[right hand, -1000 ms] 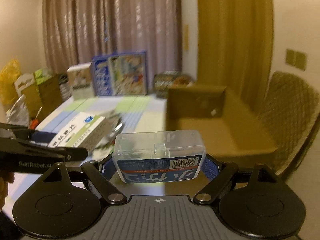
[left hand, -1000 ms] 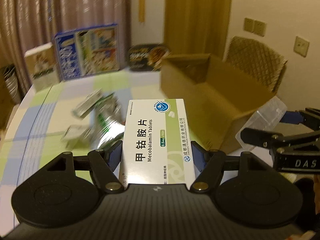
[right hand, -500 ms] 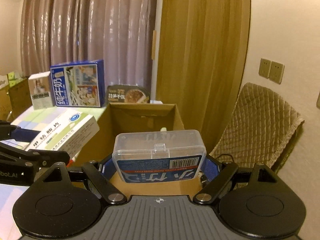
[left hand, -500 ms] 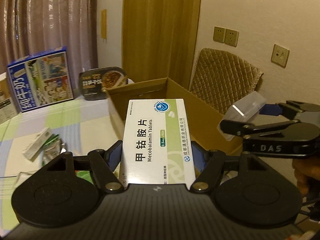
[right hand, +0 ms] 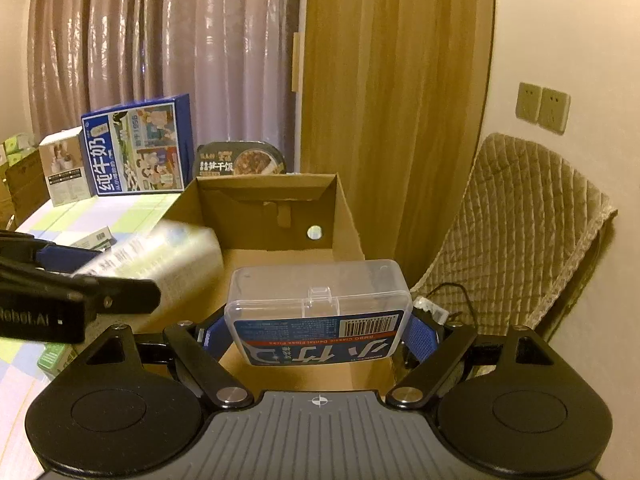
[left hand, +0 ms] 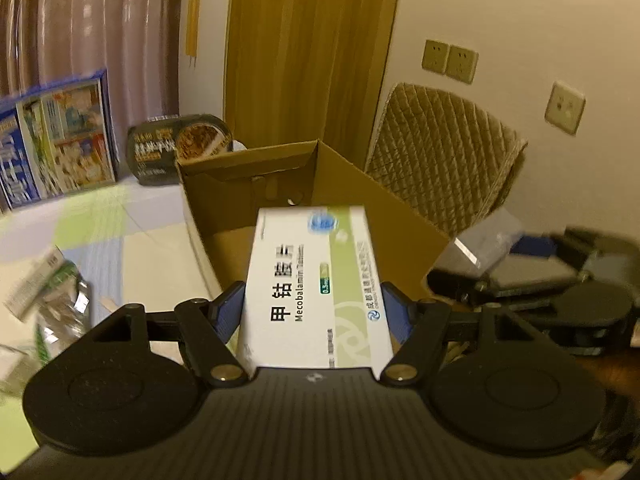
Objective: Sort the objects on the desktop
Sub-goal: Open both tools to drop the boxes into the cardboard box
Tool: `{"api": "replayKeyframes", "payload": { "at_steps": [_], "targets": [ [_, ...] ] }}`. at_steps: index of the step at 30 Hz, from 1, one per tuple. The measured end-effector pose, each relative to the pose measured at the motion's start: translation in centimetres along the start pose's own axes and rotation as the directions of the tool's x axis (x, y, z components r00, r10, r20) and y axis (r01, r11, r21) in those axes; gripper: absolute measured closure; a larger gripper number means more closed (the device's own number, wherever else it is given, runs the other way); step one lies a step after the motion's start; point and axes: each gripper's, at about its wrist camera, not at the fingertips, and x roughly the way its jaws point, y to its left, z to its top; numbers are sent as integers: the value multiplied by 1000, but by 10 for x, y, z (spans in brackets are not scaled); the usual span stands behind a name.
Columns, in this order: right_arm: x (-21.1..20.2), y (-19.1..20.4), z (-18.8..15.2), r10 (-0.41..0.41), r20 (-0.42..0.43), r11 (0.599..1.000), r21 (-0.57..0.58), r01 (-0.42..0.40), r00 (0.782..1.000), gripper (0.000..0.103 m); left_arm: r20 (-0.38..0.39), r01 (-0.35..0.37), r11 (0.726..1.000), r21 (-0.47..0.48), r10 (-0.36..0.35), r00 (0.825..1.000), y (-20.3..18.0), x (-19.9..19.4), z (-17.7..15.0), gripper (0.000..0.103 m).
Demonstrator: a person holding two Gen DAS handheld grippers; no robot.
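Tablet box (left hand: 316, 288), floss case (right hand: 318, 312) above carton (right hand: 256, 216)

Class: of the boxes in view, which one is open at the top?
The brown cardboard box: its top is open, showing the inside. The blue milk carton stands closed.

White tablet box (left hand: 316, 280) with a pale green band, black lettering and a round blue emblem. Clear plastic case (right hand: 318, 304) with a blue label edged in red. Plain brown cardboard box (right hand: 280, 208). Bench (left hand: 152, 240) covered in pale green, lilac and cream checks. Blue milk carton (right hand: 136, 148). Black tongs (left hand: 314, 312) with blue pads (left hand: 228, 312).
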Motion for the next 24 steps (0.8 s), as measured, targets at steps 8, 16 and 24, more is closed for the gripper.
{"api": "replayKeyframes", "payload": {
  "at_steps": [8,16,24],
  "targets": [
    [2,2,0,13,-6,1000,9,-13,1000,20,45,-29,1000,0,29,999,9,-18,0,31],
    [11,14,6,48,-3,999,0,-48,999,20,45,-53,998,-45,55,997,25,-39,-11,29],
    [13,20,3,65,7,998,-12,-65,998,7,31,-77,994,-72,80,996,36,-56,-29,27]
  ]
}}
